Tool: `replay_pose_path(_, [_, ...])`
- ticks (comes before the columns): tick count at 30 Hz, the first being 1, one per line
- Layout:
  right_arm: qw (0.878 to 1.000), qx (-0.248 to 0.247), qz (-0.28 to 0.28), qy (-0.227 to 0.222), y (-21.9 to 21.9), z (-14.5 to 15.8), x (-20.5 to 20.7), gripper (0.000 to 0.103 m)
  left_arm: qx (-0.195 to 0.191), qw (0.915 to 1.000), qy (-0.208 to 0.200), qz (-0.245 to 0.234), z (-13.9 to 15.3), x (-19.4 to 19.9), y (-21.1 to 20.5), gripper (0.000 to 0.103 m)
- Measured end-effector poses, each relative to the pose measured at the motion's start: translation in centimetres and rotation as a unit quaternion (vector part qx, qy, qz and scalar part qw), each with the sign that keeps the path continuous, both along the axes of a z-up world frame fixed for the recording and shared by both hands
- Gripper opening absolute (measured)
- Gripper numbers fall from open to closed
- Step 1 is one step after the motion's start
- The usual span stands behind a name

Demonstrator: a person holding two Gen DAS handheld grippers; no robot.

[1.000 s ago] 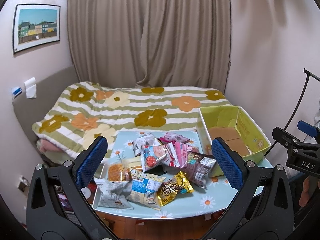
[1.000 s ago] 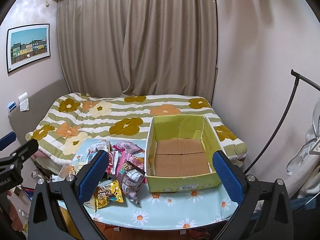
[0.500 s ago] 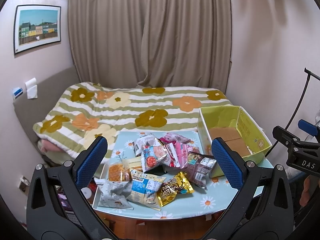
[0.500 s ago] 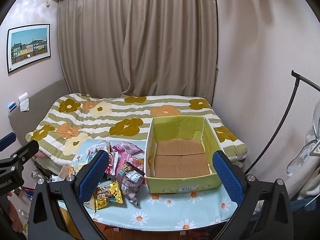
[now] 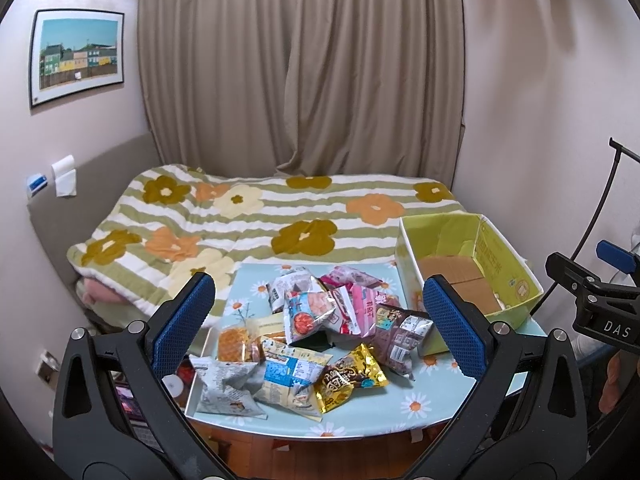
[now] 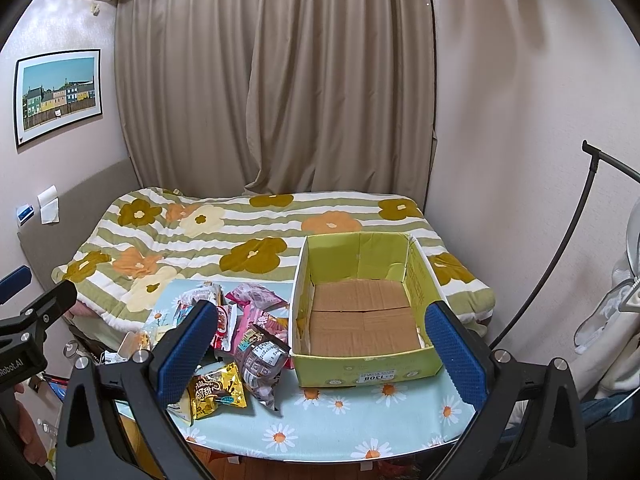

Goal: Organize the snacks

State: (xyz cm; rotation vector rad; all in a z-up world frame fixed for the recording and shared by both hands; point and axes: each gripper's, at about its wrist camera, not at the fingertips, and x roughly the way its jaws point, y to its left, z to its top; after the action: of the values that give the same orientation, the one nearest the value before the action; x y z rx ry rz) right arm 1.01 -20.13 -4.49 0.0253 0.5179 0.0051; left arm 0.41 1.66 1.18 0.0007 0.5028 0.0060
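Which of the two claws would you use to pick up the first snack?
Probably the left gripper: its open fingers frame the snack pile. The right gripper, also open, faces the empty green box, the pile off to its left.

Flowered quilt (image 5: pixel 256 220) — beige curtain (image 5: pixel 304 68) behind, framed picture (image 5: pixel 76 56) left.

box label (image 6: pixel 376 377): "1308" | right gripper (image 5: pixel 616 330): "DAS"

snack packets (image 5: pixel 308 332): about ten | green box (image 6: pixel 362 368): 1 | table (image 6: pixel 360 416): 1
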Motion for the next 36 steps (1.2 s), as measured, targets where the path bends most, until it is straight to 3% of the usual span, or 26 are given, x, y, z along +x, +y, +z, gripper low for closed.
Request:
replay_pose_path(17, [1.000, 0.002, 0.002, 0.001, 0.1, 0.0, -0.1, 0.102, 0.000, 1.0000, -0.004, 0.006, 0.1, -0.3, 0.1, 0.103])
replay_pose_path(25, [0.998, 0.018, 0.051, 0.037, 0.4, -1.0, 1.2, 0.102, -0.017, 0.9980, 0.037, 0.049, -1.1, -0.1, 2.1, 0.103])
replay_pose_path(31, [0.989, 0.040, 0.102, 0.097, 1.7, -6.0, 3.4, 0.102, -0.008, 0.9946, 0.084, 0.062, -5.4, 0.5, 3.5, 0.103])
replay_pose_path(36, [0.981, 0.063, 0.115, 0.145, 3.0, -10.2, 4.7, 0.102, -0.009, 0.9908, 0.130, 0.035, -9.7, 1.8, 4.6, 0.103])
